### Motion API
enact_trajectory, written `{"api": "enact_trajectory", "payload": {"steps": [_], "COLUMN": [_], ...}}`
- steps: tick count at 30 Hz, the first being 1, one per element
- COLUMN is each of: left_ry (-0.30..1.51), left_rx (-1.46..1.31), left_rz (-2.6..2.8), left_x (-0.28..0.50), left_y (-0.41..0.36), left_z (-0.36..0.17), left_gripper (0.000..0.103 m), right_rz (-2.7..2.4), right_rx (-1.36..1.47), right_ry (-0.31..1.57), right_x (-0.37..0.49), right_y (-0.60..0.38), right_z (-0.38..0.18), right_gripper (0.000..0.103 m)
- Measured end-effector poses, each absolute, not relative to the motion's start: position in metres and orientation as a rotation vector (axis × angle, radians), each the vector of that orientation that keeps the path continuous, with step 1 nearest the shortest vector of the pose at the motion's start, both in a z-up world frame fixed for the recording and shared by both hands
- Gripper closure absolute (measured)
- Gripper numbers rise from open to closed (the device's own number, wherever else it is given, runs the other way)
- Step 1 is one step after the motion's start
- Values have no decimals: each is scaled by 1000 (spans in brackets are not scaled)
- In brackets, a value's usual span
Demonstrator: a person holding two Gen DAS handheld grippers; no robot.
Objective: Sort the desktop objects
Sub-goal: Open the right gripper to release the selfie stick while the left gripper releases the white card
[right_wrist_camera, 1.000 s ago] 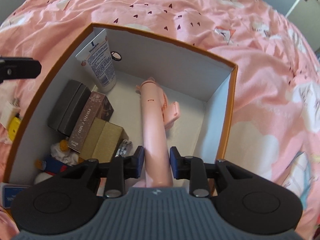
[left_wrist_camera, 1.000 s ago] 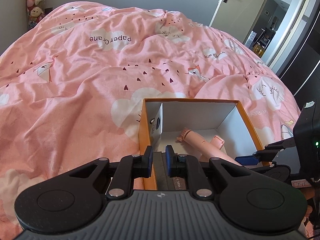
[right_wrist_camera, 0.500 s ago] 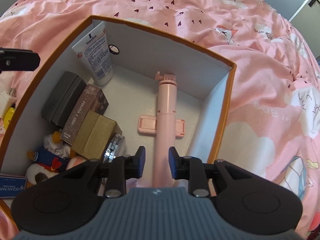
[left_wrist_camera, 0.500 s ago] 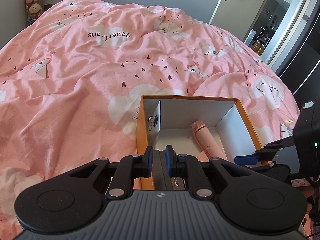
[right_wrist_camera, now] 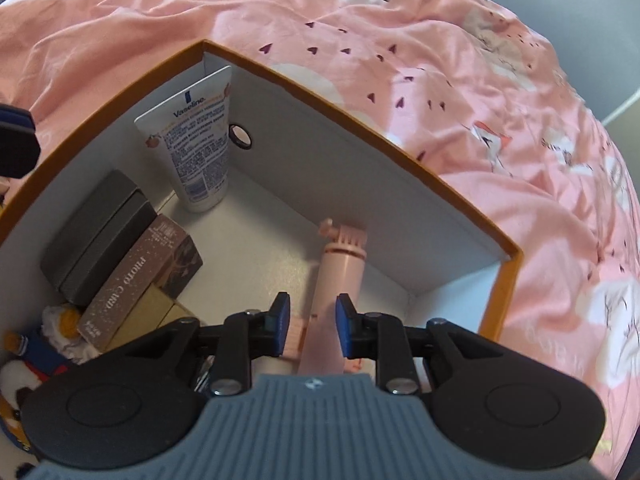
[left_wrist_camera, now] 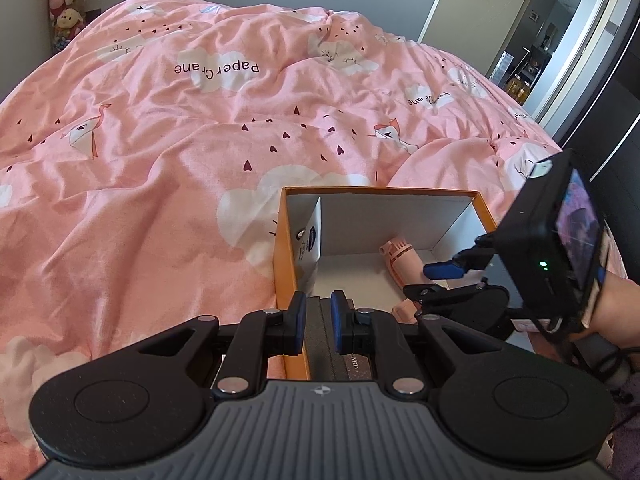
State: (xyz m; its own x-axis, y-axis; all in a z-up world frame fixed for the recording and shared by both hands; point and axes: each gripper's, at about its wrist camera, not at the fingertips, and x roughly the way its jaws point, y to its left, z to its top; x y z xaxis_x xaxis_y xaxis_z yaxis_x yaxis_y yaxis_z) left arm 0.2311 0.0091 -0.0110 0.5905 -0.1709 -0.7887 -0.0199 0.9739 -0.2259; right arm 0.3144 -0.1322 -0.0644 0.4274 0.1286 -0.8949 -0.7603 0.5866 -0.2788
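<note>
Your box point(right_wrist_camera: 404, 152) looks like cardboard, matt orange outside and smooth white inside. At its eleven o'clock corner, the tube point(right_wrist_camera: 196, 140) is glossy plastic. The pink stick point(right_wrist_camera: 340, 264) is smooth matt plastic. The bedcover point(left_wrist_camera: 160, 160) around them is soft, creased cloth.

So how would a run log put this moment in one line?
step: stowing pink selfie stick in orange box | right gripper: jaws opening, stick between them | left gripper: closed, at box edge
</note>
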Motion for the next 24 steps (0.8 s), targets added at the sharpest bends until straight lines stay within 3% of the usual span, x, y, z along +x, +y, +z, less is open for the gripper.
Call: {"api": "enact_trajectory", "payload": {"steps": [4,14,24], "left_ry": [942,950,955], "left_rx": [-221,-227,-204], "left_rz": [-92,-95,-111], "left_x": [231,232,225], "left_y": [9,9,3], "left_z": [-12,-15,-13], "left_gripper": [89,89,89], "right_rz": [582,510,493], "right_rx": [-798,-856,-876], "right_ry": [1001,1085,1078], "right_x": [325,315,300], "right_y": [-132,-134,-135], "right_z": [-70,-69,-70], "right_gripper": [70,81,80]}}
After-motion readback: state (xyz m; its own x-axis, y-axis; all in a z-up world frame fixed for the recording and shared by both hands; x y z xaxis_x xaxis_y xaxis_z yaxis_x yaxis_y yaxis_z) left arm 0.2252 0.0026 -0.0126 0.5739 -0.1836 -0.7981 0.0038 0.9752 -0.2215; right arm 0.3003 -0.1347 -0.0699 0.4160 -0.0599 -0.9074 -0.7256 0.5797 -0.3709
